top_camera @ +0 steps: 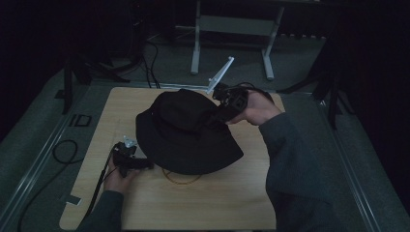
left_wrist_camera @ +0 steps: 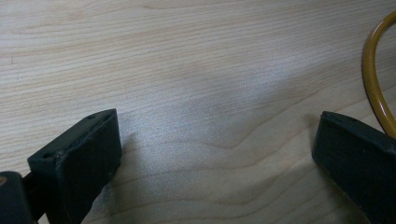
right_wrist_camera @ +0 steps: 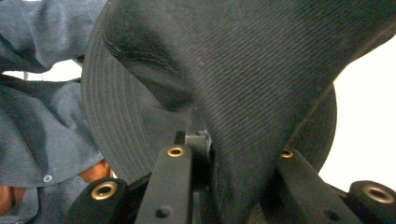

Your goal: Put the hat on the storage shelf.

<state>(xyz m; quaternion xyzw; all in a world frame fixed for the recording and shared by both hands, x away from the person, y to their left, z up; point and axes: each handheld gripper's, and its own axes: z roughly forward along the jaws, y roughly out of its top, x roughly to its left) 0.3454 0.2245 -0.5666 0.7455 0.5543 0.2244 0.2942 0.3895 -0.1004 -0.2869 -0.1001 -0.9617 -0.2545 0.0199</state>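
One black bucket hat (top_camera: pixel 186 130) lies crown-up, brim tilted toward the right hand-held gripper (top_camera: pixel 218 112).

left gripper (left_wrist_camera: pixel 212 154): two black jaws stand wide apart, nothing between them | table (left_wrist_camera: pixel 187 70): pale wood grain under the jaws, bare between them | yellow ring (left_wrist_camera: pixel 373 88): curved piece beside the right-hand jaw

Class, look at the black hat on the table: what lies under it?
A yellow ring peeks out from under the hat at its near brim, lying on the table. The hat covers the rest of the ring and anything else beneath.
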